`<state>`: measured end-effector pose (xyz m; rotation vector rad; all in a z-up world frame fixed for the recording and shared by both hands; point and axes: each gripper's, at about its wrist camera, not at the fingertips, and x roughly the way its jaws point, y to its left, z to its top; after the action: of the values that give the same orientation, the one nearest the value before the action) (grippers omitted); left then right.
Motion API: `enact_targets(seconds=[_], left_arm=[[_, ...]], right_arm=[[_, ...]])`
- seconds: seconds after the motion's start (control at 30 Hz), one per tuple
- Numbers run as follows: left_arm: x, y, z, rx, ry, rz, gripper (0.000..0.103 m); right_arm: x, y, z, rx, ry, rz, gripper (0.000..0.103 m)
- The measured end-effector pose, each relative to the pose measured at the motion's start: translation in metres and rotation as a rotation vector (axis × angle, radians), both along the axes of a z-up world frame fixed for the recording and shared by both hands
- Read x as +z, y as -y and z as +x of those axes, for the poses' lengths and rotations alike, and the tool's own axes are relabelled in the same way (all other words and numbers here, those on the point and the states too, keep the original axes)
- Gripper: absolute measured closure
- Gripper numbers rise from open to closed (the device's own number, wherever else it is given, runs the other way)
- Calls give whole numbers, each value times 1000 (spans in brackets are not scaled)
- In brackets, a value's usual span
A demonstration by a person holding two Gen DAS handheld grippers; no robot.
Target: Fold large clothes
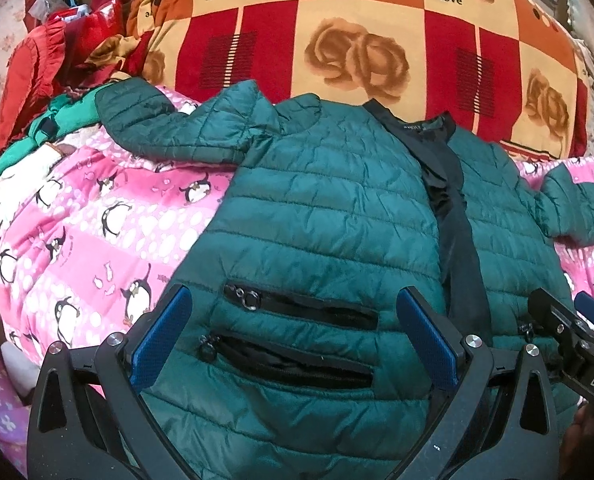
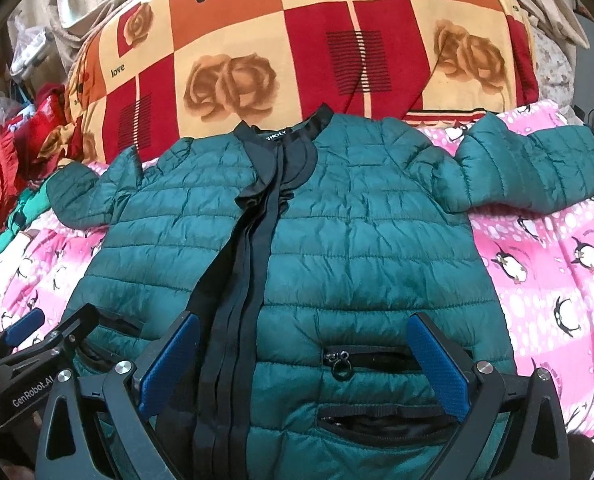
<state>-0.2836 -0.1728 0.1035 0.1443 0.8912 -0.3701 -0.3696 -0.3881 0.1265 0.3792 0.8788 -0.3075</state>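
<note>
Grippers, two, both over lower hem of jacket. Left gripper: blue pads spread wide, nothing between them, poised above two zip pockets; contact with fabric cannot be told. Right gripper: pads likewise wide apart, straddling the other front panel beside the black placket. Teal quilted jacket: lies front-up, sleeves out to both sides, on pink penguin blanket. Checked rose quilt behind collar; pink blanket shows bare at either side of the jacket.

One green jacket with four zip pockets — one penguin quilt, one rose blanket — two claws.
</note>
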Motion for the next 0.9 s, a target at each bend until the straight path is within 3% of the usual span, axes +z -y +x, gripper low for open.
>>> enact_targets(seconds=[0.9], left_arm=[[14, 1, 31, 29, 17, 5, 1]], right_arm=[[2, 8, 25, 4, 7, 0, 0]])
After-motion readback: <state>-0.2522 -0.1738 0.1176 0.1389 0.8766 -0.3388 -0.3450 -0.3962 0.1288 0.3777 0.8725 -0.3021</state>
